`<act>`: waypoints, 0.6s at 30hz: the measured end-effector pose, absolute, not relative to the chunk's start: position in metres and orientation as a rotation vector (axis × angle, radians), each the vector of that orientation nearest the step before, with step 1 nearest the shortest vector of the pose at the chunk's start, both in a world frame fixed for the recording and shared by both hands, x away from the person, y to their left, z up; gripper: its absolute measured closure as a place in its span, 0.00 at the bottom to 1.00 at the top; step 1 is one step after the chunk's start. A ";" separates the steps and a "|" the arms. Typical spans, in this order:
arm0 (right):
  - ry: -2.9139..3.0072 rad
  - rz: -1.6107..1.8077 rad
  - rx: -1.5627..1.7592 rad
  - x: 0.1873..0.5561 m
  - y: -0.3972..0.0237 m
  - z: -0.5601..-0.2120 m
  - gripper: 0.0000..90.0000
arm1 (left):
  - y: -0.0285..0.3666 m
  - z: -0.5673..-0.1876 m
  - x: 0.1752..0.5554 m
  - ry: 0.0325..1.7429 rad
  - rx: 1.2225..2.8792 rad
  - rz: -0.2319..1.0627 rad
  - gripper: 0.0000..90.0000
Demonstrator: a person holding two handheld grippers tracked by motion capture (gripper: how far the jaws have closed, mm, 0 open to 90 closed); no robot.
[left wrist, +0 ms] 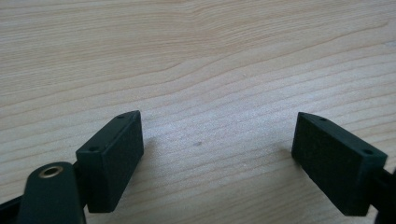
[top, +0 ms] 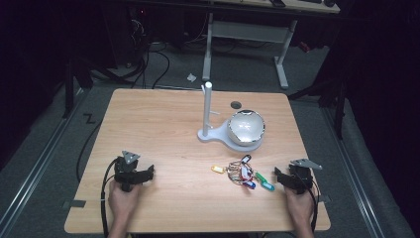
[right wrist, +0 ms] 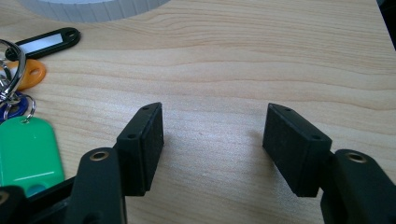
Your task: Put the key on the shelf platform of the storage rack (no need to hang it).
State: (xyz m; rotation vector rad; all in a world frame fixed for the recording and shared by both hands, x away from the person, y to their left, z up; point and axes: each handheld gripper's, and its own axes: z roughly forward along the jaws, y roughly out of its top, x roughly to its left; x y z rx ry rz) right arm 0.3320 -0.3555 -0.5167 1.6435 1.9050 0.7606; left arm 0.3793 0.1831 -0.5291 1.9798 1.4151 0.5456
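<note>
2 grippers are resting low on the wooden table (top: 158, 124): left gripper (top: 148, 173) at 8 o'clock, right gripper (top: 278, 176) at 4 o'clock, each with jaws spread wide around bare wood. 1 bunch of key tags (top: 242, 172) is lying just left of the right gripper, with 1 white stand (top: 207, 116) and 1 shiny bowl (top: 246, 127) sitting toward 1 o'clock. The table's left half is lying open out to its edges.

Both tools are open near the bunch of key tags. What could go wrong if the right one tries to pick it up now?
1. The key tags are a loose bunch joined by rings; pinching one tag may drag the rest across the table or let them swing.
2. The right tool sits beside the bunch, not over it; in the right gripper view the green tag lies outside the jaws, so closing now would probably catch nothing.
3. The white stand and shiny bowl stand just behind; a swinging bunch could hit them.
</note>
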 end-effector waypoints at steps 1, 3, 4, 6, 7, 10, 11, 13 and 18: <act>1.905 0.761 1.644 0.332 -0.356 -0.517 0.43 | 0.183 -0.529 0.379 1.415 1.980 0.546 0.19; 1.905 0.761 1.644 0.332 -0.355 -0.517 0.43 | 0.183 -0.529 0.379 1.415 1.980 0.546 0.19; 1.906 0.762 1.644 0.332 -0.355 -0.517 0.42 | 0.183 -0.529 0.379 1.415 1.980 0.546 0.19; 1.908 0.762 1.643 0.332 -0.355 -0.517 0.42 | 0.183 -0.529 0.379 1.415 1.980 0.546 0.19; 1.908 0.762 1.643 0.332 -0.355 -0.517 0.42 | 0.183 -0.529 0.379 1.415 1.980 0.546 0.19; 1.909 0.762 1.643 0.332 -0.355 -0.517 0.42 | 0.183 -0.529 0.379 1.415 1.980 0.546 0.19; 1.909 0.762 1.643 0.332 -0.355 -0.517 0.42 | 0.183 -0.529 0.379 1.415 1.980 0.545 0.19; 1.907 0.762 1.645 0.332 -0.355 -0.517 0.42 | 0.183 -0.529 0.379 1.415 1.980 0.545 0.19; 1.905 0.760 1.644 0.332 -0.355 -0.517 0.43 | 0.183 -0.529 0.379 1.415 1.980 0.545 0.19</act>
